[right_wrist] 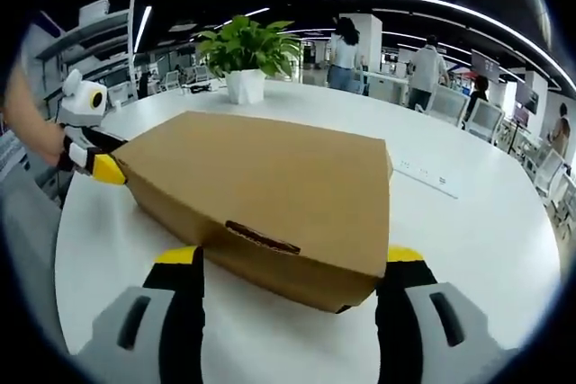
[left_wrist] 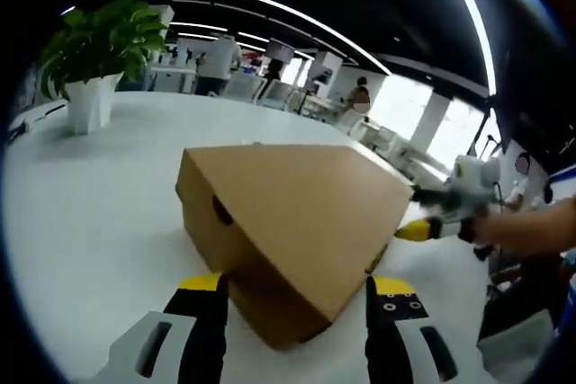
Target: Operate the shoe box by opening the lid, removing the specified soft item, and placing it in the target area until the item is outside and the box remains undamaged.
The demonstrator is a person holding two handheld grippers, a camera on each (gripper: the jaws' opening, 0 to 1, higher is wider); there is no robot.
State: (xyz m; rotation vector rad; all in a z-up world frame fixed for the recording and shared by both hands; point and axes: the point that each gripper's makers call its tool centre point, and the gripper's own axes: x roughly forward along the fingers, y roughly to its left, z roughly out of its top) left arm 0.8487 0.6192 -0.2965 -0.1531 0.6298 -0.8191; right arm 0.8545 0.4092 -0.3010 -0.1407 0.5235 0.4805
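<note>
1. The shoe box sits closed on the white surface, lid down, so the soft item is presumably inside (nothing of it shows).
2. The left tongs stand apart, straddling one corner of the box, seemingly to steady it rather than clamp it.
3. The right tongs are likewise spread, flanking the opposite end near a dark slot in the cardboard.
4. With one pair at each end, the lid can probably be lifted evenly, sparing the cardboard.
5. A potted plant stands well behind.
</note>
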